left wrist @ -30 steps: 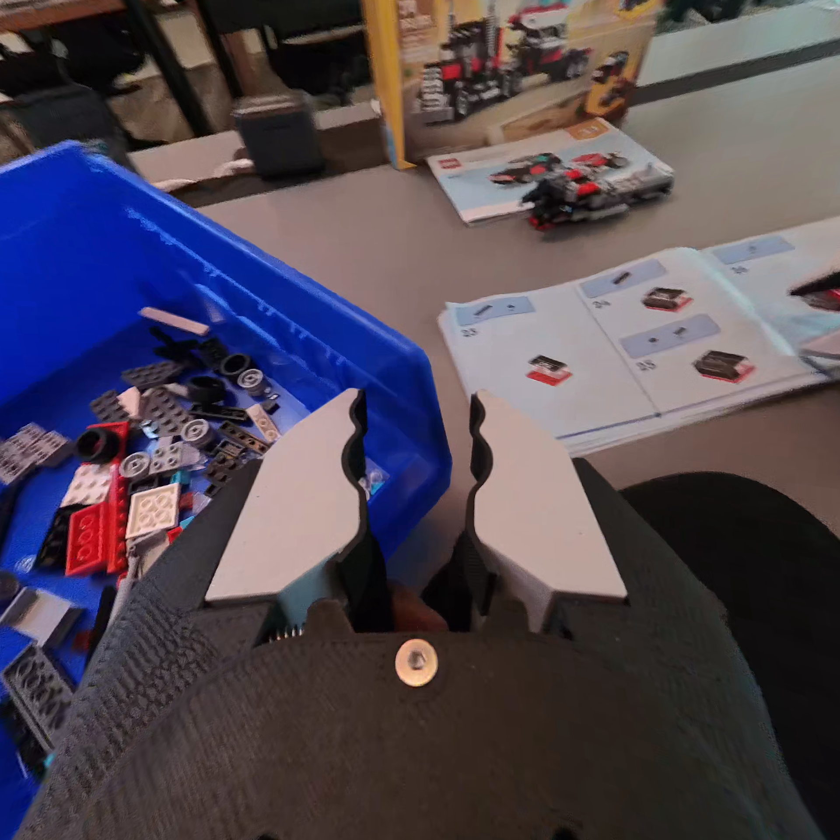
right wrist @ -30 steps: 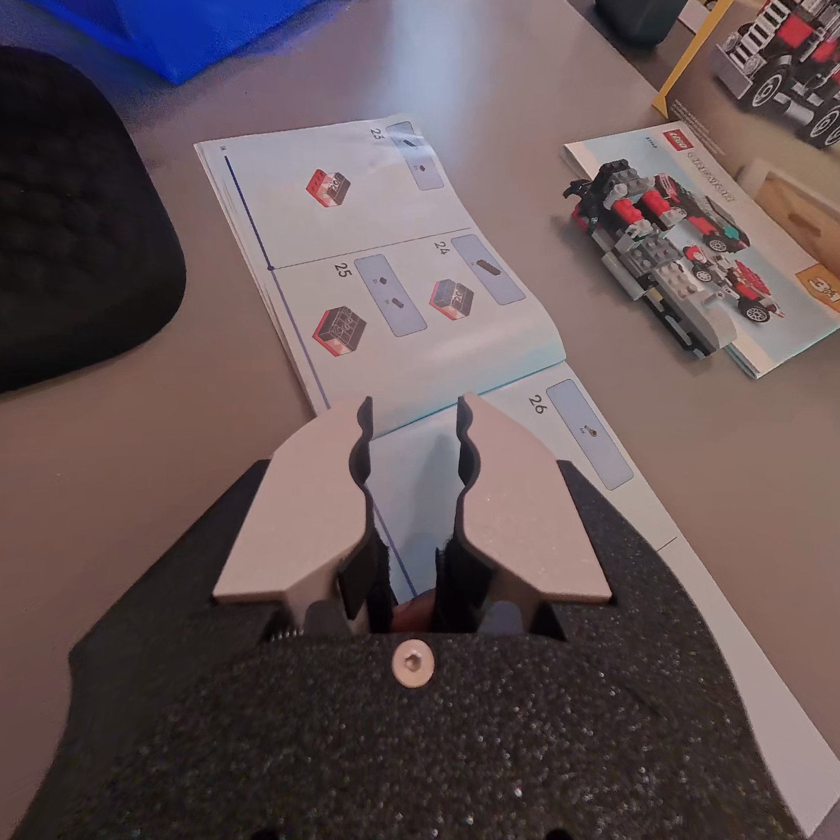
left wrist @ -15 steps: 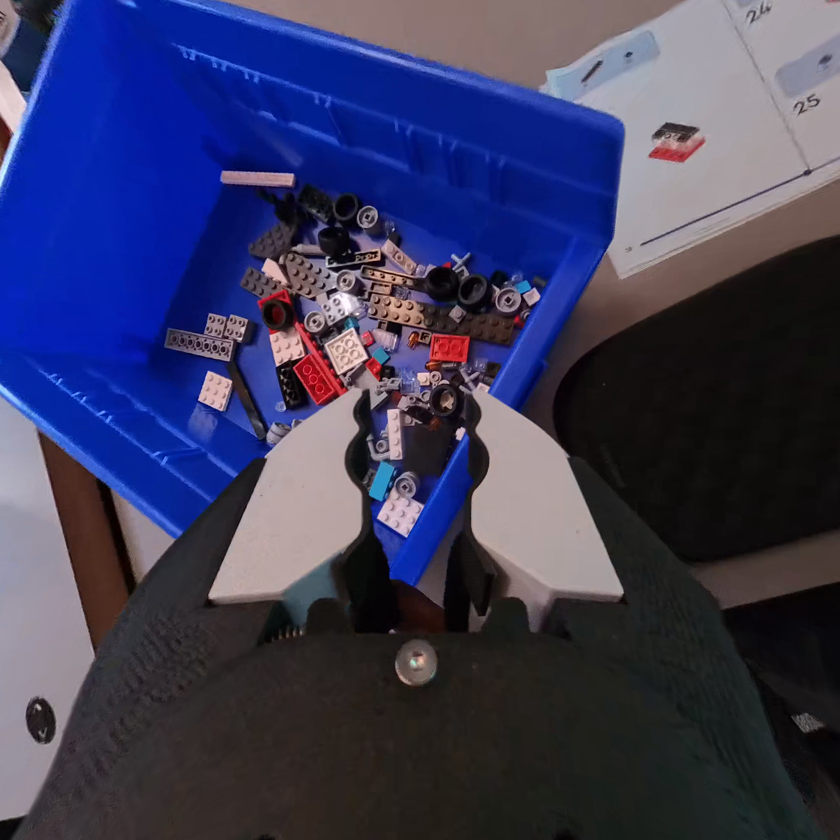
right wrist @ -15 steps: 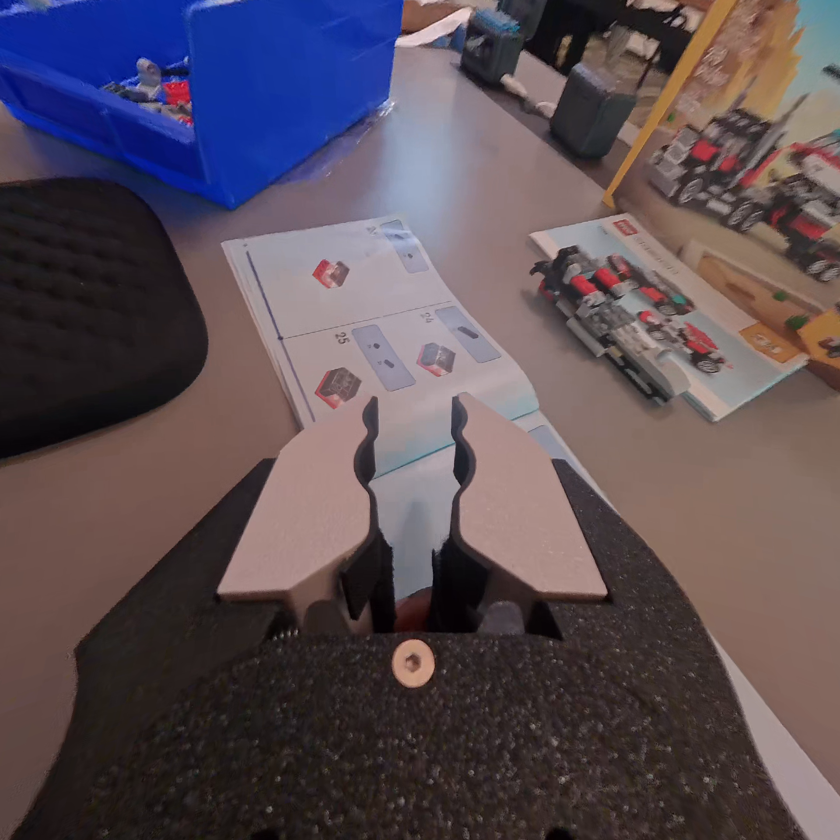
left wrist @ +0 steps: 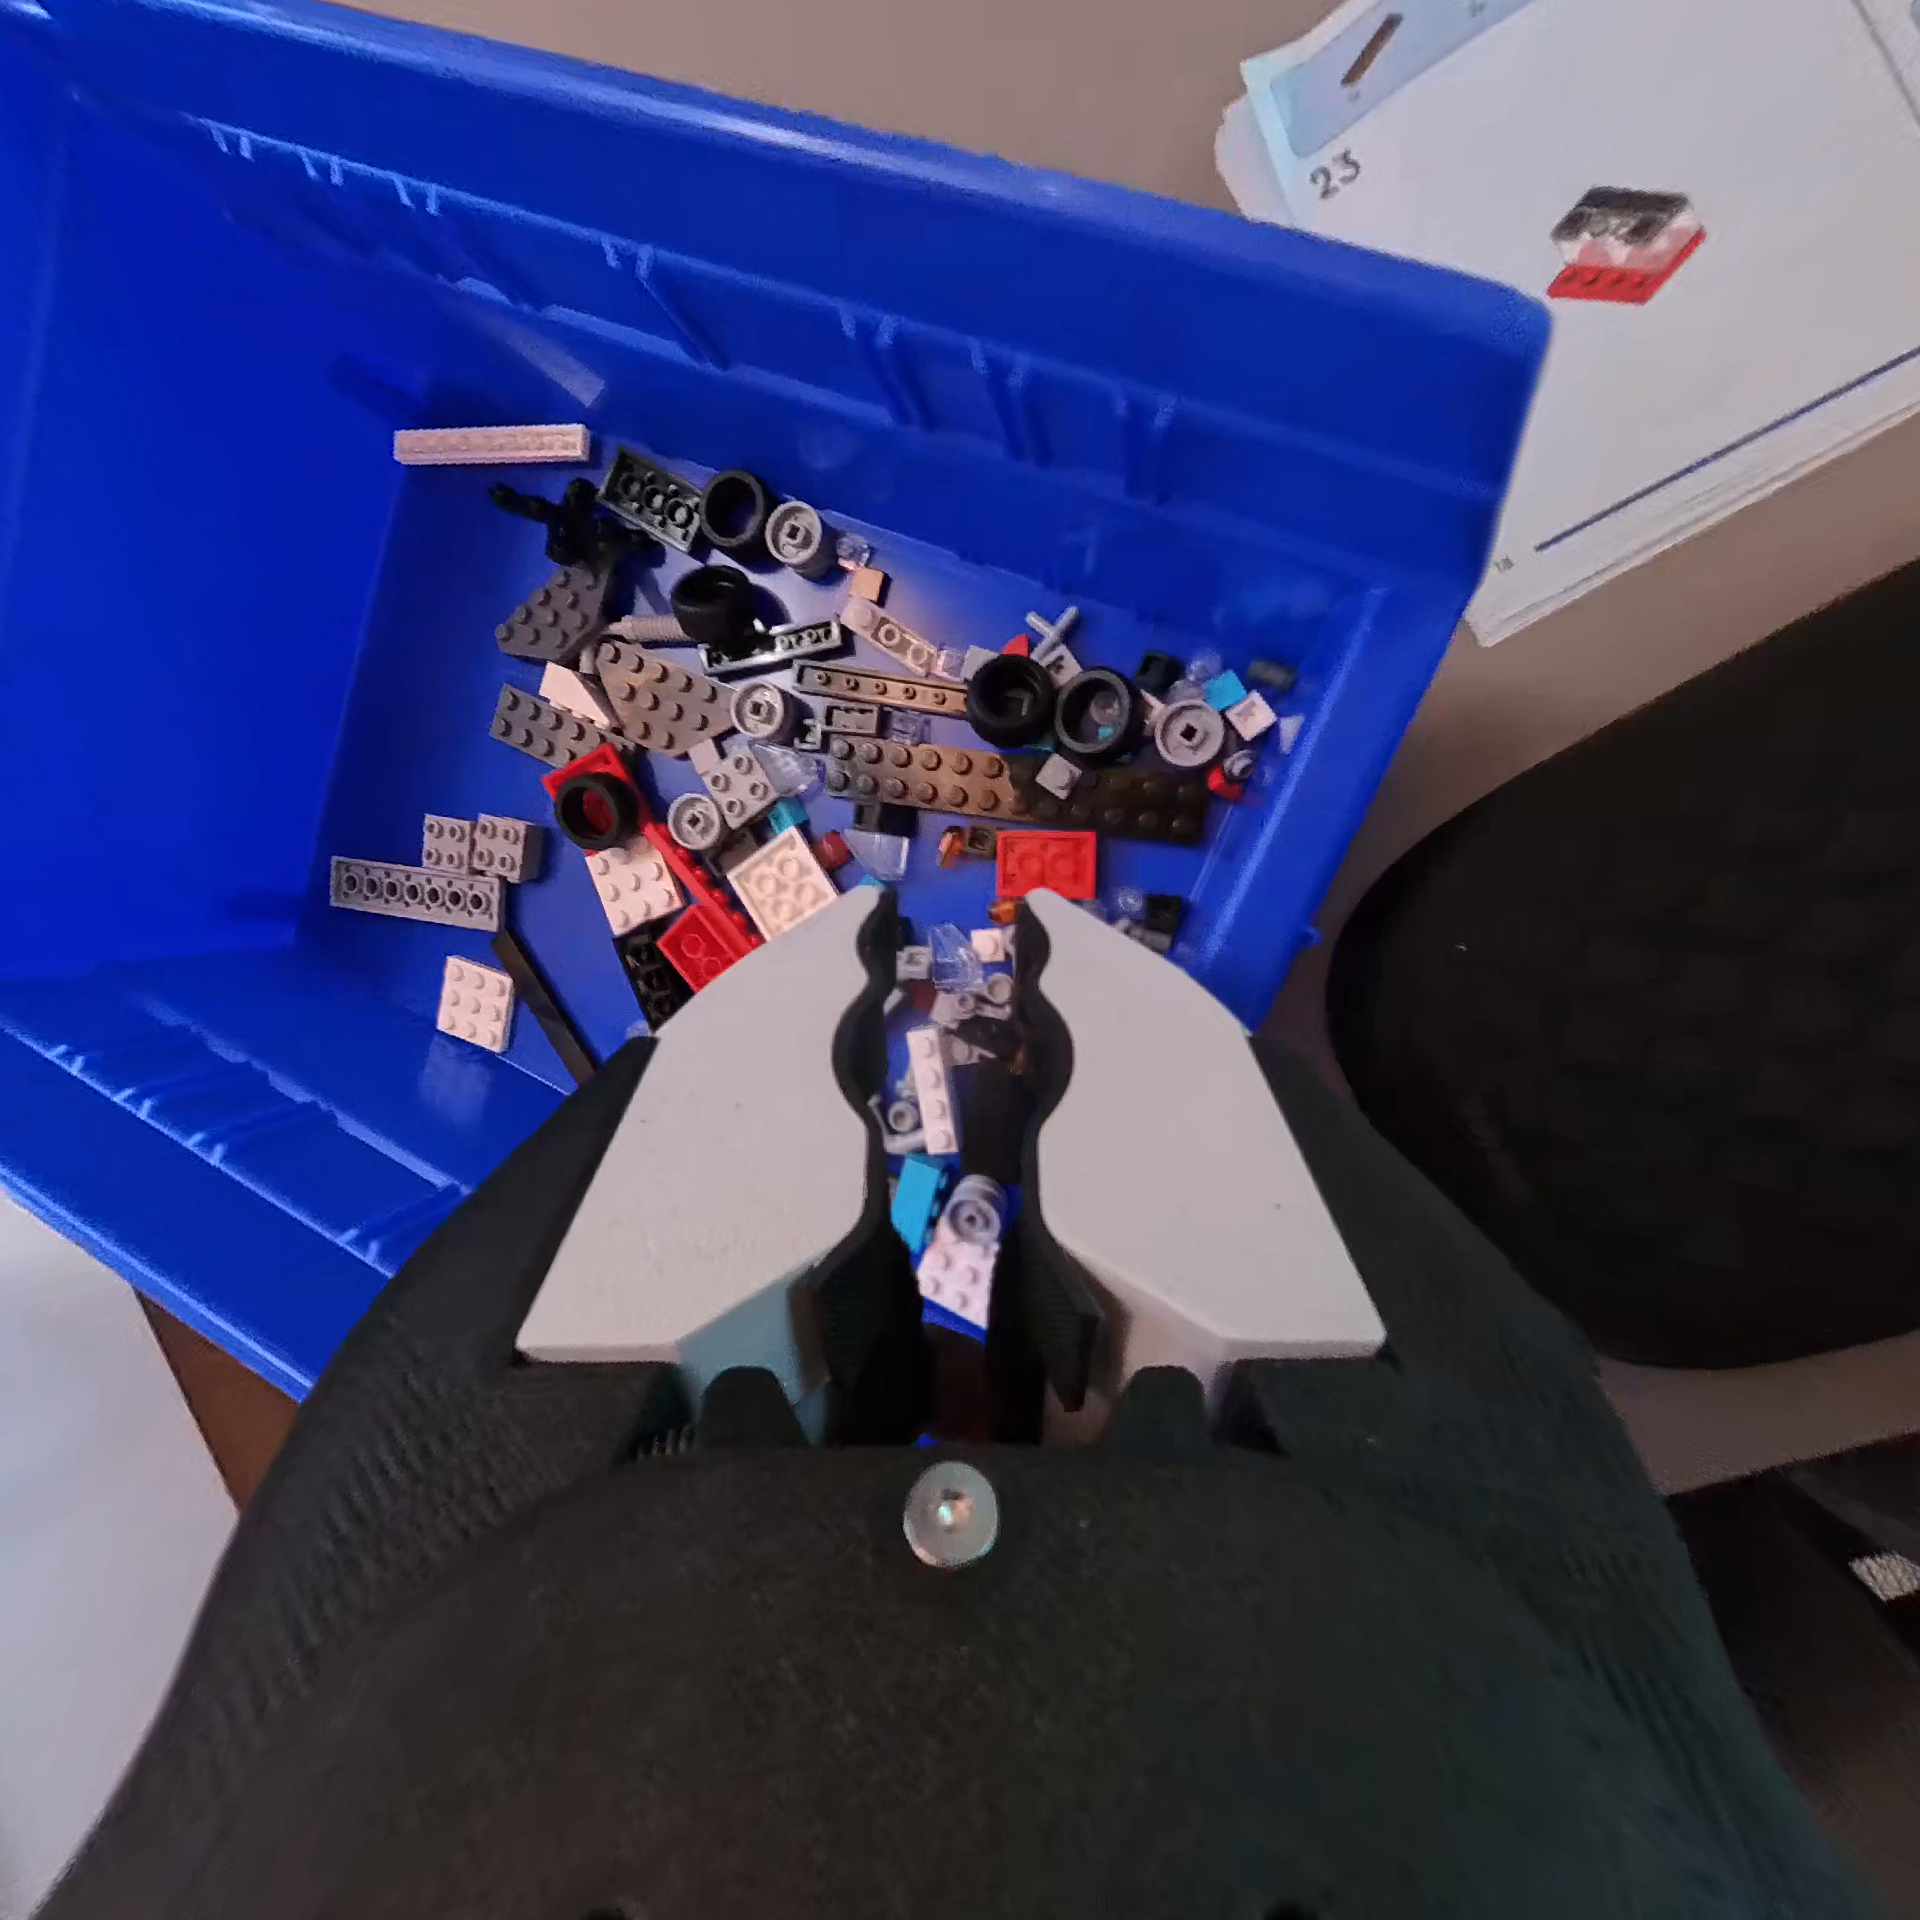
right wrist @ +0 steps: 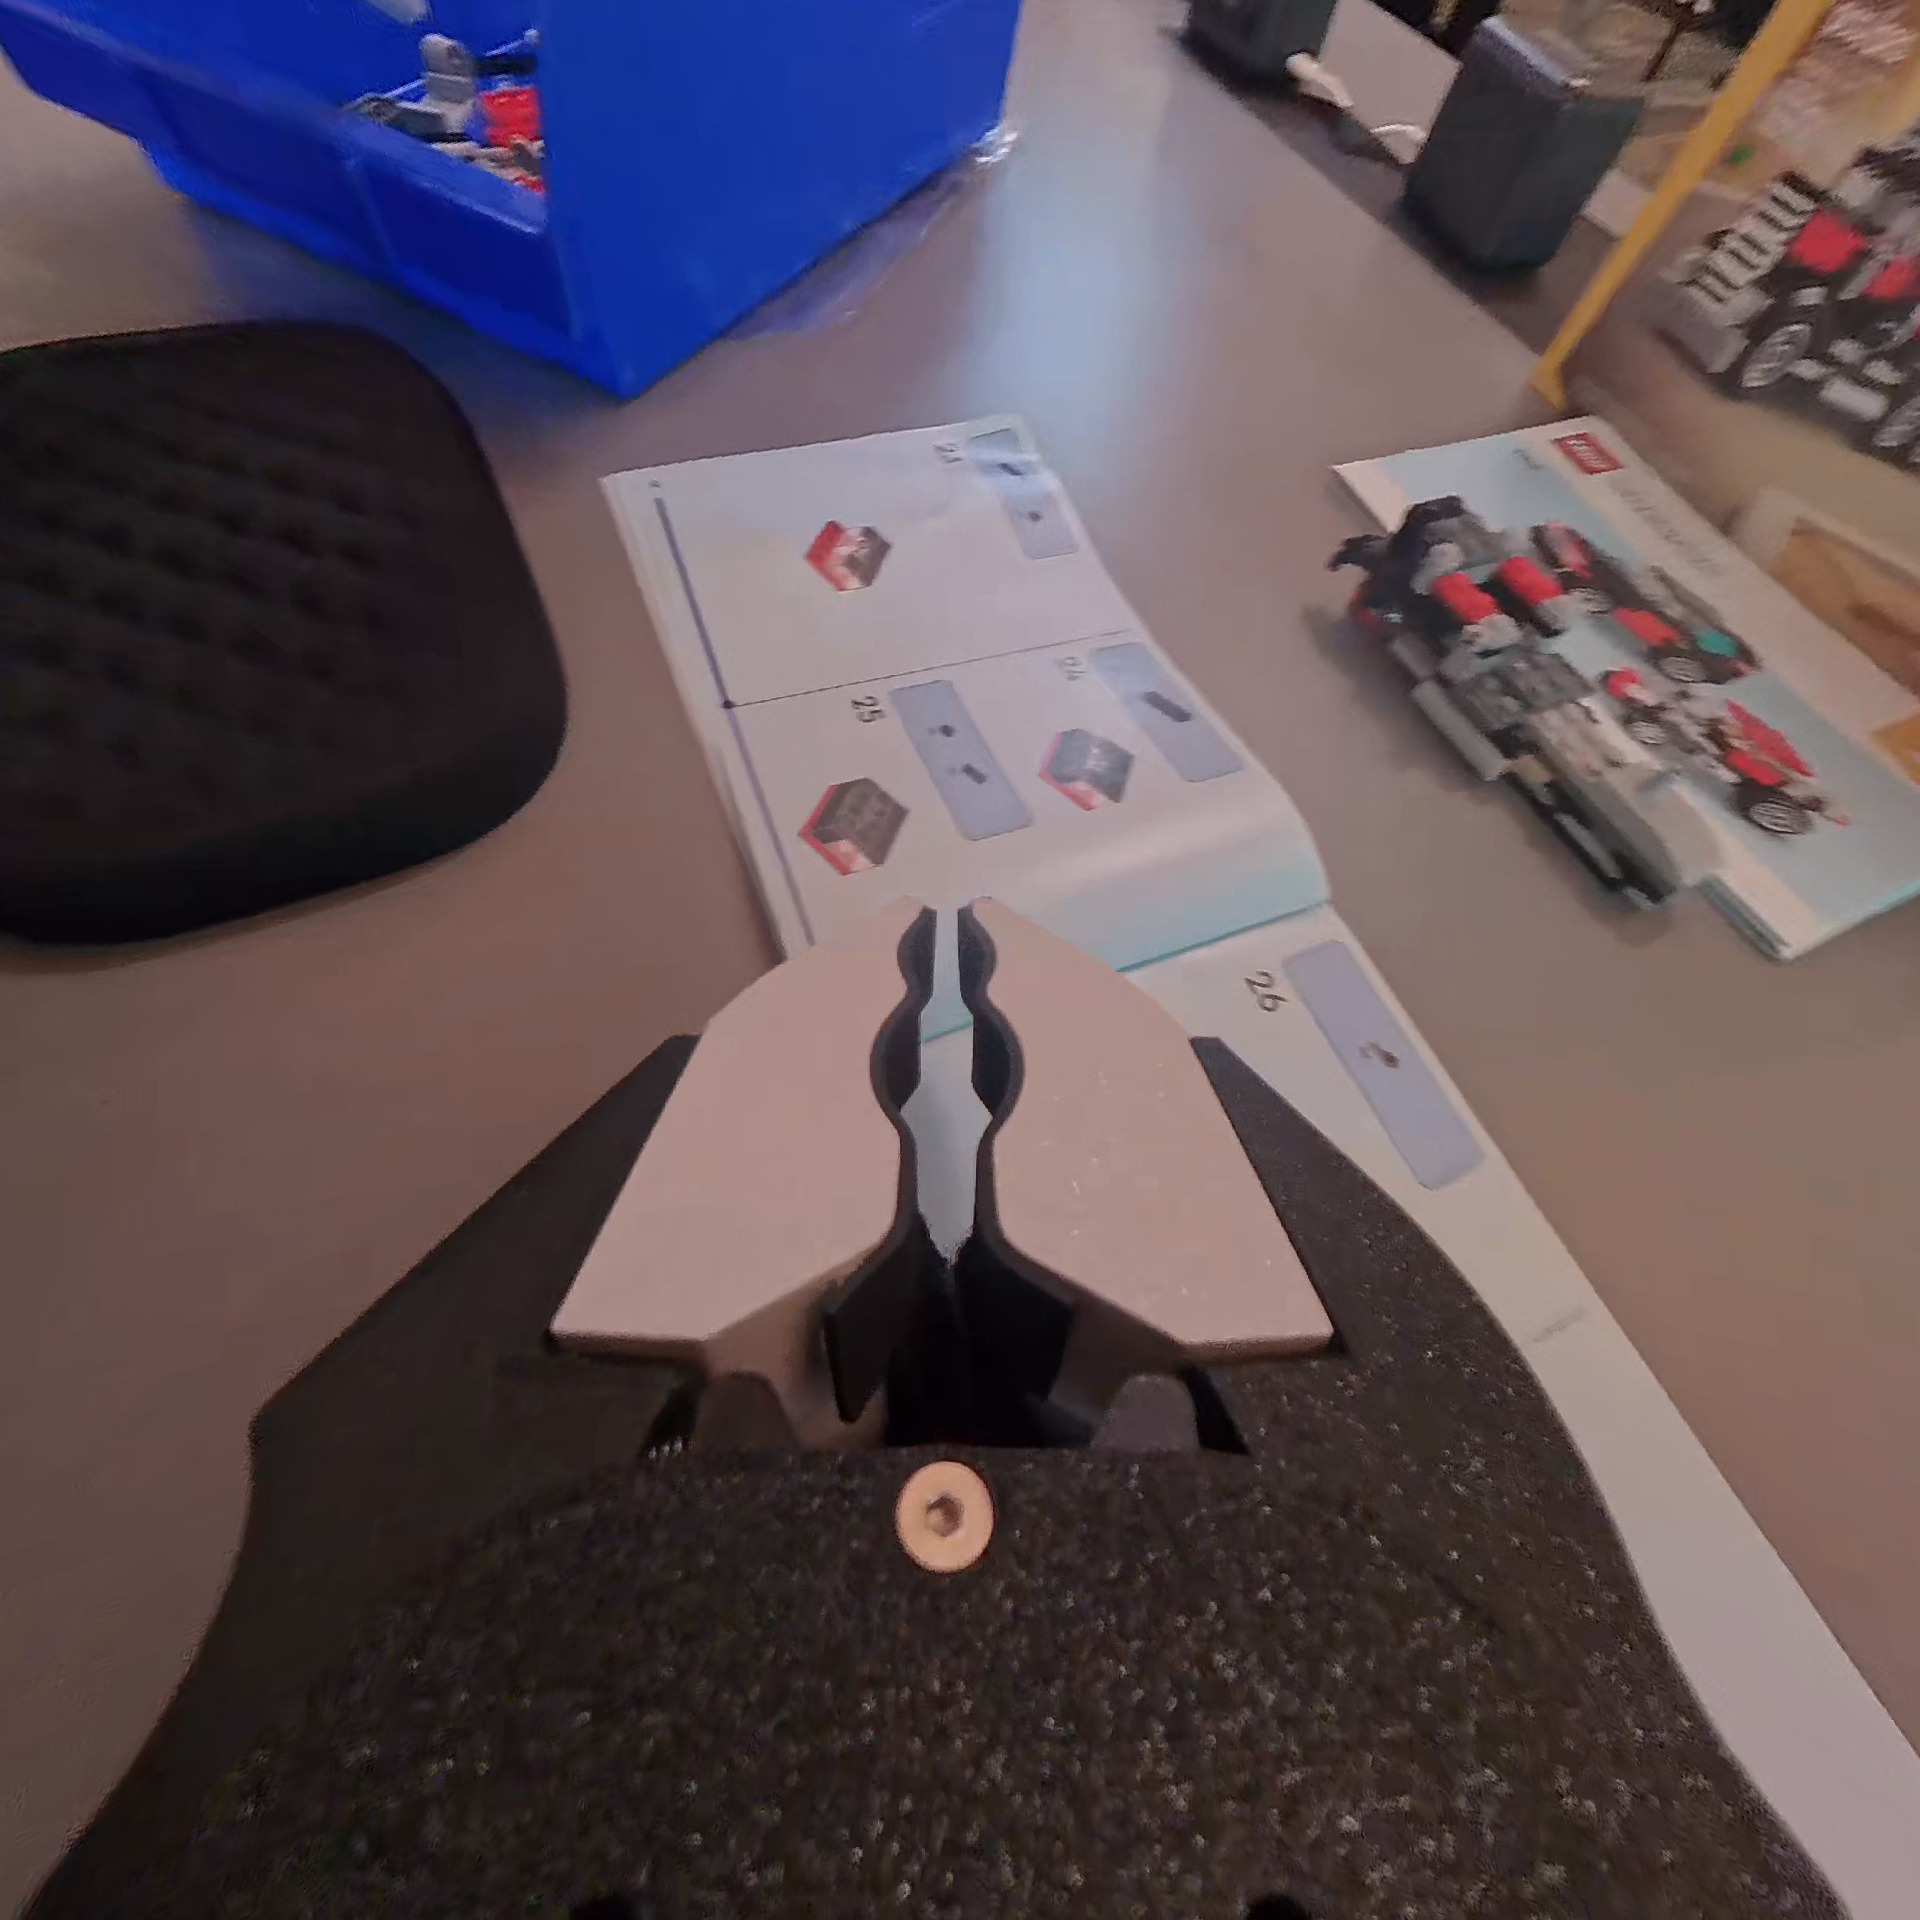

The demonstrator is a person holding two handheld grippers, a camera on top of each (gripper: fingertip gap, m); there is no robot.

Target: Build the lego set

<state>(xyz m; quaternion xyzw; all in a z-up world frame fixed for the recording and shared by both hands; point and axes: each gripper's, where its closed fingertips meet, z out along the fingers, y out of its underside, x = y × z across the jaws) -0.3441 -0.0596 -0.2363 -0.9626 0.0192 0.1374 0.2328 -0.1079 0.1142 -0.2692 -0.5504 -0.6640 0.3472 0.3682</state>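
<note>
A blue bin (left wrist: 1039,312) holds several loose Lego pieces: black tyres, grey and brown plates, white plates and a red plate (left wrist: 1044,862). My left gripper (left wrist: 956,914) is open and empty. It hovers over the bin's near right corner and points down at small pieces. My right gripper (right wrist: 948,914) is shut with only a thin slit between its tips, and it holds nothing. It hangs over the open instruction booklet (right wrist: 935,623). A partly built black, red and grey truck model (right wrist: 1538,665) lies to the right on a second booklet.
A black padded cushion (right wrist: 208,623) lies left of the booklet and right of the bin (left wrist: 1662,987). The bin (right wrist: 727,187) stands at the far left. The set's box (right wrist: 1787,208) and a dark grey block (right wrist: 1517,177) stand at the back right. The table is grey. It is some 40 centimetres from my left tips to the dark grey block (right wrist: 1517,177).
My left gripper swung from the table over the bin and then came lower toward the pieces. My right gripper's fingers closed from open to almost touching.
</note>
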